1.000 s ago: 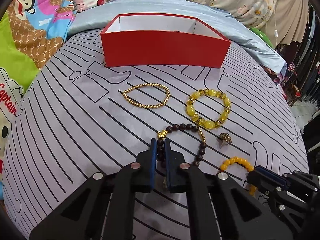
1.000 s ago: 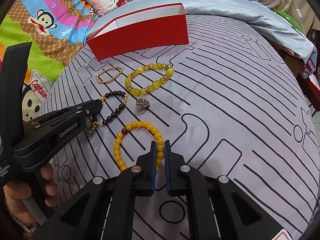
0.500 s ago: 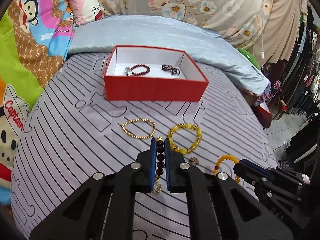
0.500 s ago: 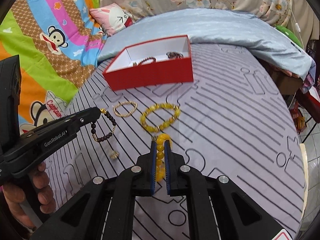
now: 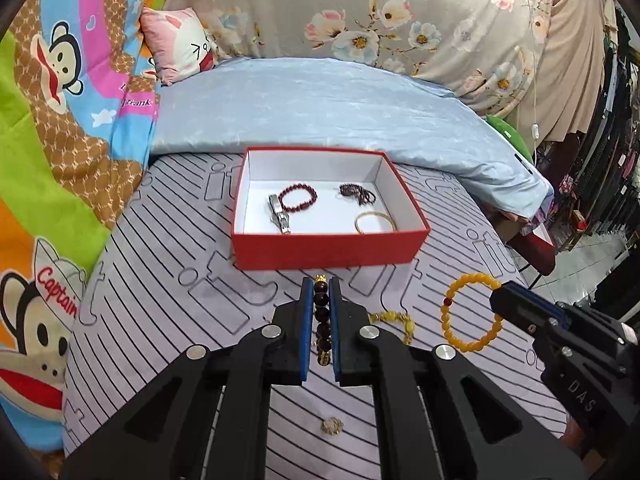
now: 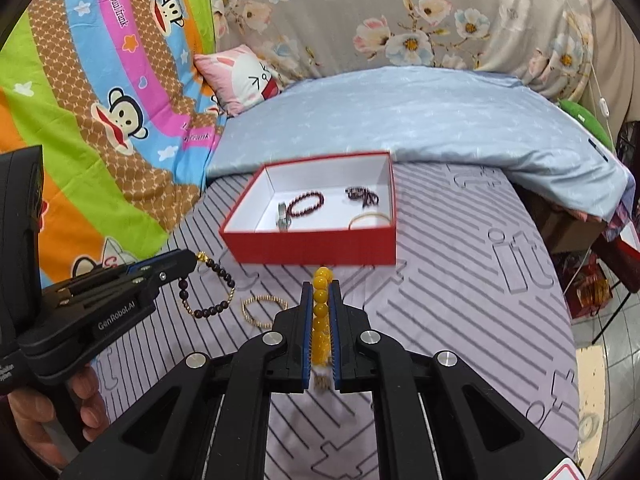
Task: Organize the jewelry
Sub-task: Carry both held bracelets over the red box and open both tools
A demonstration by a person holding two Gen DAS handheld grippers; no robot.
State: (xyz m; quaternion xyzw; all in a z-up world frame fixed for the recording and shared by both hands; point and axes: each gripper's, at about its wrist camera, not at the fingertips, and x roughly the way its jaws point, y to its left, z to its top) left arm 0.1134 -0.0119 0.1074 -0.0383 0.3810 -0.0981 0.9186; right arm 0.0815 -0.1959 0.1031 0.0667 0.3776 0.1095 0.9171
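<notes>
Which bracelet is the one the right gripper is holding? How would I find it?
Find the red box on the striped grey bedcover. Just in front of it, the right gripper pinches an orange bracelet of round, smooth beads, lifted off the cover. The other held bracelet, in the left gripper, has dark brown beads, and the thin gold one lies flat.

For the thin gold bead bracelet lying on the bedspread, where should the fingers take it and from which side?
From above, I'd pinch one side of the gold bead bracelet: it lies flat as an open loop on the bedspread, so one of the fingers can drop inside, one outside, across the strand.
</notes>
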